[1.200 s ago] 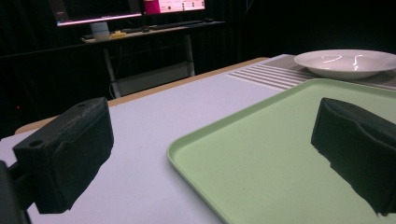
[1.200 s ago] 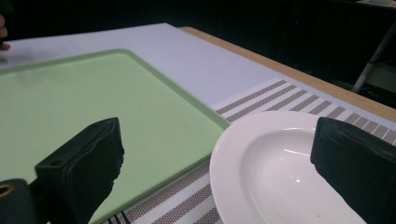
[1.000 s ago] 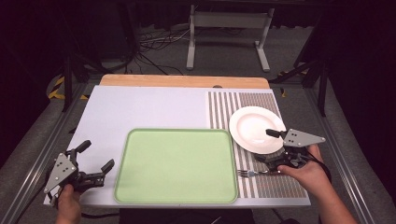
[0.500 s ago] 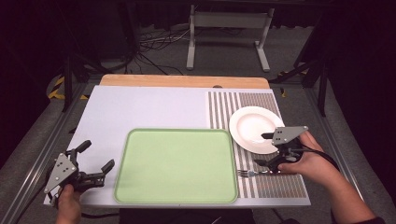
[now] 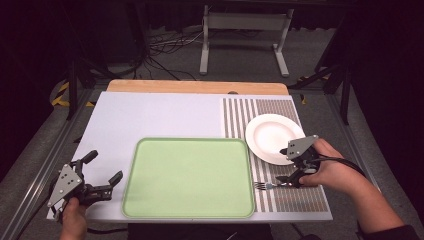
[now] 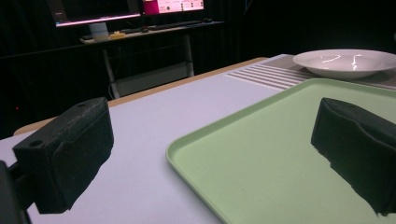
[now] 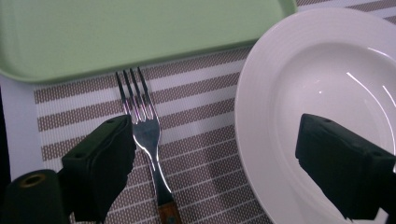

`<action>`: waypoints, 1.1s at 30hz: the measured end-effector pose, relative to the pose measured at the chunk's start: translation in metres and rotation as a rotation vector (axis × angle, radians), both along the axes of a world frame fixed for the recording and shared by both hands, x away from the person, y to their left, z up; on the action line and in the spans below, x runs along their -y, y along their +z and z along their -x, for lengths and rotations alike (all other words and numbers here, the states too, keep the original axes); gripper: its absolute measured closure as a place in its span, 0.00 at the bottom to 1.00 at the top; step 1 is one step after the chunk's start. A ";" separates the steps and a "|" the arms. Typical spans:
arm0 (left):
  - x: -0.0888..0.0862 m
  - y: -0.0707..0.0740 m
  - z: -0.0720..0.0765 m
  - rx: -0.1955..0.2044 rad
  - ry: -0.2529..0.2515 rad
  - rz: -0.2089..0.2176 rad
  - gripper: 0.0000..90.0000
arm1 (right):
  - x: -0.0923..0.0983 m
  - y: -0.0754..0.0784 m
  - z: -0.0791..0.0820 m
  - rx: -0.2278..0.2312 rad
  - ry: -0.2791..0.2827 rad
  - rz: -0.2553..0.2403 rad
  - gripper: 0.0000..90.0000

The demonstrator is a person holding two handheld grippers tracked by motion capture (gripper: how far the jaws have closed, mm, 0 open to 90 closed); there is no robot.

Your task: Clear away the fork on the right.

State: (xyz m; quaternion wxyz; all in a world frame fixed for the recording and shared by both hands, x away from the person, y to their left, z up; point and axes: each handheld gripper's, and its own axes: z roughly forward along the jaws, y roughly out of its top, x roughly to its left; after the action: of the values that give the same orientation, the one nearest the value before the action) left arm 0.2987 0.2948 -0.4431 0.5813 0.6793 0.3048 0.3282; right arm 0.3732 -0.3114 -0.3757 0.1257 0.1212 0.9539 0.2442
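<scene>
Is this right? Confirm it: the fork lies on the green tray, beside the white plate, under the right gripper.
Not quite. The fork lies on the striped placemat, just off the green tray, as the right gripper view shows. It is beside the white plate, under the right gripper.

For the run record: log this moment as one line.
right gripper: jaws open, just closing, over fork | fork: flat on striped mat, untouched | left gripper: jaws open, beside tray
</scene>
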 end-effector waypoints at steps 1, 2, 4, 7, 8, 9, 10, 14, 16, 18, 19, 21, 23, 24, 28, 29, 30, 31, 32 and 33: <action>0.000 0.000 0.000 -0.001 0.000 0.000 0.00 | -0.001 -0.001 0.000 -0.008 0.010 0.023 0.15; 0.000 0.000 0.000 -0.001 0.000 0.000 0.00 | -0.001 -0.001 0.000 -0.008 0.010 0.023 0.15; 0.000 0.000 0.000 -0.001 0.000 -0.001 0.00 | -0.001 -0.001 0.000 -0.019 0.026 0.043 0.17; 0.000 0.000 0.000 0.000 0.001 0.001 0.00 | -0.002 -0.004 -0.001 -0.032 0.087 0.114 0.20; 0.000 0.000 0.000 0.000 0.001 0.001 0.00 | -0.002 -0.004 -0.001 -0.032 0.087 0.114 0.20; 0.000 0.000 0.000 0.001 0.001 0.001 0.00 | -0.002 -0.004 -0.001 -0.033 0.097 0.132 0.23; 0.000 0.000 0.000 0.001 0.002 0.000 0.00 | -0.003 -0.005 0.000 -0.054 0.093 0.151 0.27; 0.000 0.000 0.000 -0.002 0.001 0.000 0.00 | -0.005 -0.011 0.001 -0.096 0.118 0.202 0.27; 0.000 0.000 0.000 -0.002 0.000 0.001 0.00 | -0.005 -0.015 0.003 -0.130 0.123 0.230 0.30; 0.000 -0.001 0.000 -0.002 0.000 0.002 0.00 | -0.007 -0.019 0.004 -0.150 0.126 0.256 0.30; 0.000 -0.001 0.000 -0.002 0.000 0.002 0.00 | -0.007 -0.019 0.004 -0.150 0.126 0.256 0.30; 0.001 0.000 0.000 -0.002 0.000 0.002 0.00 | -0.008 -0.024 0.005 -0.171 0.130 0.283 0.32; 0.000 0.000 0.000 -0.002 0.001 0.002 0.00 | -0.008 -0.025 0.004 -0.170 0.133 0.288 0.33; 0.000 0.000 0.000 -0.002 0.001 0.002 0.00 | -0.008 -0.026 0.005 -0.181 0.129 0.305 0.33; 0.001 -0.001 0.000 -0.003 0.002 0.003 0.00 | -0.009 -0.032 0.007 -0.206 0.125 0.344 0.38; 0.001 0.000 0.000 -0.006 -0.001 0.000 0.00 | -0.009 -0.033 0.007 -0.218 0.121 0.353 0.39; 0.001 0.000 -0.001 -0.005 -0.003 -0.004 0.00 | -0.008 -0.034 0.007 -0.222 0.132 0.355 0.41; 0.001 0.000 0.000 -0.005 -0.005 -0.005 0.00 | -0.008 -0.035 0.007 -0.226 0.122 0.361 0.42; 0.001 0.000 0.000 -0.005 -0.004 -0.004 0.00 | -0.008 -0.036 0.007 -0.229 0.116 0.367 0.43; 0.001 0.000 0.000 -0.005 -0.004 -0.004 0.00 | -0.008 -0.036 0.007 -0.233 0.120 0.378 0.45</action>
State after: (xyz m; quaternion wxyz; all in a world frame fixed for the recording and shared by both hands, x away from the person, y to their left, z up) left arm 0.2990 0.2938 -0.4433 0.5797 0.6819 0.3042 0.3263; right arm 0.3665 -0.3038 -0.4120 0.0205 0.0659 0.9962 0.0525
